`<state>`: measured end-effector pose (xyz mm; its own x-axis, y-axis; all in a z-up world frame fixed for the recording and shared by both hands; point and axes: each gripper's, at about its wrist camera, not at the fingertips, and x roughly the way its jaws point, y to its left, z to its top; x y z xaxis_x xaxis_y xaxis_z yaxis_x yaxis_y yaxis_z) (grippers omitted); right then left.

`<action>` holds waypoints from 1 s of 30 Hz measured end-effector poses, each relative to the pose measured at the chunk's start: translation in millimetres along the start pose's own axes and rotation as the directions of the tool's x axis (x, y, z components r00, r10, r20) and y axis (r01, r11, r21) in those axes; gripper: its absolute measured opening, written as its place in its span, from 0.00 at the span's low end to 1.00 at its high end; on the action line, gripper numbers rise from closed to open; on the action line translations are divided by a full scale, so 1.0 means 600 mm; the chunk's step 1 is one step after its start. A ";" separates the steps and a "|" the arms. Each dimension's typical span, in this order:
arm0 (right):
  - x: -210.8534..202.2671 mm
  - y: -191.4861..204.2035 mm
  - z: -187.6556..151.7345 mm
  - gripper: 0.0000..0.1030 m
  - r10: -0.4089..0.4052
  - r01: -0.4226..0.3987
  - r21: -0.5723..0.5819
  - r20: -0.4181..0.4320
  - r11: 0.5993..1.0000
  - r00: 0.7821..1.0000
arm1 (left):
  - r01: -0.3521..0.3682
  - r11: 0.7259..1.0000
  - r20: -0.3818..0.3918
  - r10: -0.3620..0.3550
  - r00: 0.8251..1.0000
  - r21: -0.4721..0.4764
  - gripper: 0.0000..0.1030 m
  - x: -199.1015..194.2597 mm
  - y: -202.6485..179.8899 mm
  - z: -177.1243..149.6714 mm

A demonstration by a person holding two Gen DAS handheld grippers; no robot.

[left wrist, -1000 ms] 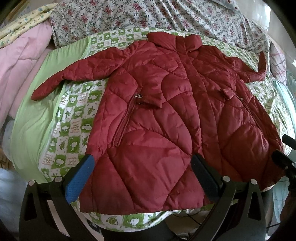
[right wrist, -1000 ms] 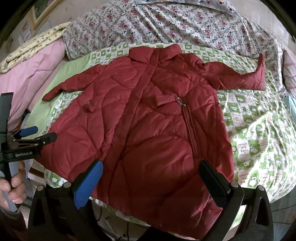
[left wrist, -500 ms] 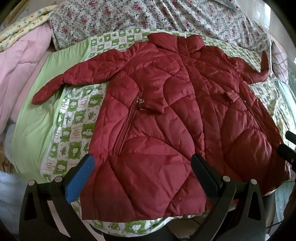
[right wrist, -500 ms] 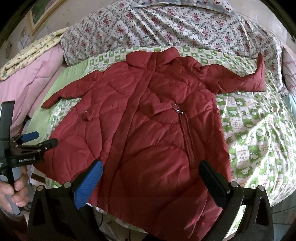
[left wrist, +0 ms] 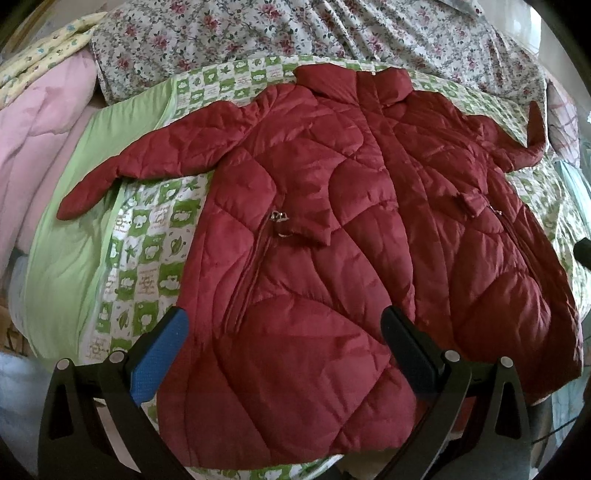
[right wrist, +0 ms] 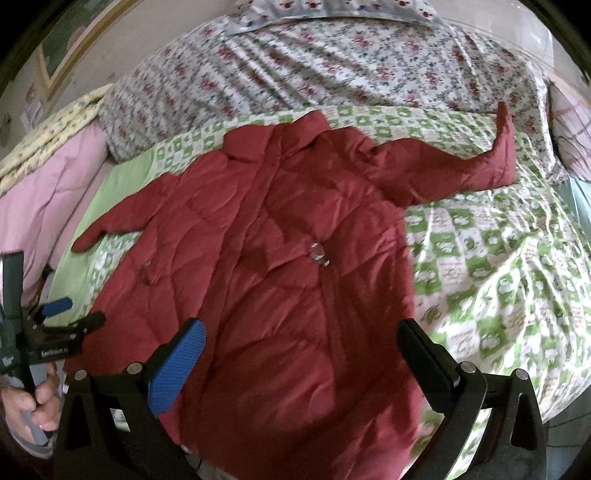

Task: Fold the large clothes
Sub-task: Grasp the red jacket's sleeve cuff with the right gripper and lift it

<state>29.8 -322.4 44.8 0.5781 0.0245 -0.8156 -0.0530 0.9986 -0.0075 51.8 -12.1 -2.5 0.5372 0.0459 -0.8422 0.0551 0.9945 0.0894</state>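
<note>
1. Nearest the bed's edge, the left gripper hangs with its jaws spread wide and nothing between them, over the hem of the red quilted coat.
2. Alongside it, the right gripper is likewise released – one blue pad, one black, both clear of the fabric.
3. At the far left of the right wrist view, a hand grips the handle of the left tool.
4. Farther on, the coat lies face up and unfolded on a green-and-white checked quilt, collar away from the viewer, both sleeves flung outward.
5. Beyond – a floral bedspread, with pink bedding at the left.
</note>
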 end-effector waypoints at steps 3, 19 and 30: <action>0.001 -0.023 0.018 1.00 -0.019 0.018 0.021 0.028 1.000 0.999 | 0.002 1.000 -0.006 -0.002 1.000 0.001 1.00 0.008 -0.001 0.010; 0.040 -0.207 0.127 0.99 -0.083 0.051 0.245 0.123 0.968 0.989 | 0.007 1.000 -0.006 -0.007 1.000 -0.020 1.00 0.057 0.010 0.083; 0.134 -0.417 0.232 0.86 -0.214 0.143 0.463 0.105 0.875 0.971 | 0.049 0.998 -0.031 -0.050 0.998 -0.039 1.00 0.107 0.008 0.131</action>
<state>203.0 -563.5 61.5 0.6582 -0.1847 -0.7299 0.4129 0.8992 0.1447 152.6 -11.6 -14.6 0.5075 -0.0013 -0.8617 0.0484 0.9985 0.0270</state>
